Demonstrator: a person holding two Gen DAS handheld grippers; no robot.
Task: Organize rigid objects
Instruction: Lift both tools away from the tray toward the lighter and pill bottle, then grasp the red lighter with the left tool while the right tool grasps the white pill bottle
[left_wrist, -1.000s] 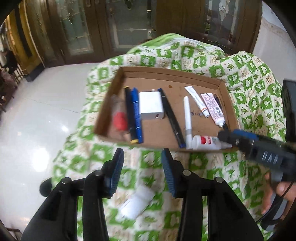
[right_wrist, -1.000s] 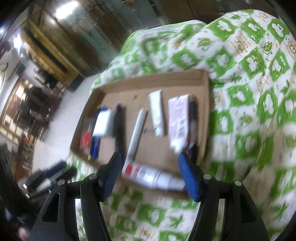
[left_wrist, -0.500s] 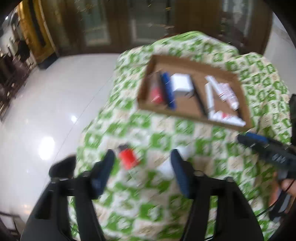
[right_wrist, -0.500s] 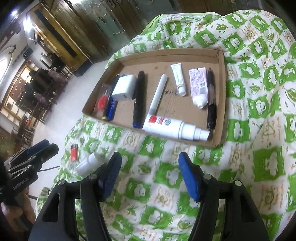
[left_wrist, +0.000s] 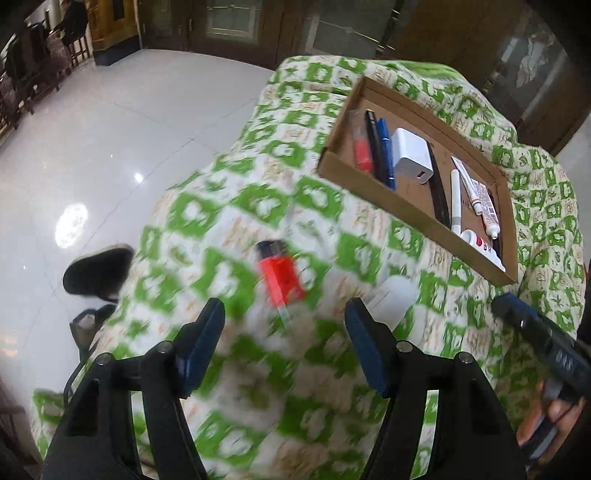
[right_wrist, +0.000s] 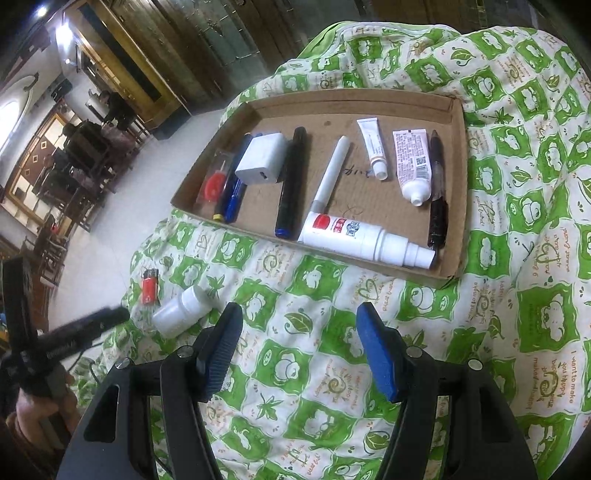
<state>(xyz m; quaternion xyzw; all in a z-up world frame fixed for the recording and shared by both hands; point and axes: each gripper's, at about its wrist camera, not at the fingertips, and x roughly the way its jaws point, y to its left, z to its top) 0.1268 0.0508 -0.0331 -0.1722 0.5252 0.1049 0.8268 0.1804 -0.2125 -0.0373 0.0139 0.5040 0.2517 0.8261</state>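
Observation:
A shallow cardboard tray (right_wrist: 456, 192) lies on a green-and-white quilt; it also shows in the left wrist view (left_wrist: 410, 212). It holds pens, tubes, a white charger (right_wrist: 263, 158) and a white bottle (right_wrist: 364, 239). A red lighter (left_wrist: 279, 275) and a small white bottle (left_wrist: 391, 295) lie loose on the quilt, also seen in the right wrist view as the lighter (right_wrist: 149, 287) and the bottle (right_wrist: 183, 311). My left gripper (left_wrist: 284, 338) is open, just short of the lighter. My right gripper (right_wrist: 301, 345) is open and empty over the quilt, below the tray.
The quilt (right_wrist: 535, 221) covers a raised mound with a white tiled floor (left_wrist: 92, 147) to the left. A black shoe (left_wrist: 98, 269) lies on the floor by the quilt's edge. Dark wooden doors and chairs stand at the back.
My left gripper has swung left and back from the tray and now faces the red lighter, jaws wider. My right gripper has pulled back from the tray.

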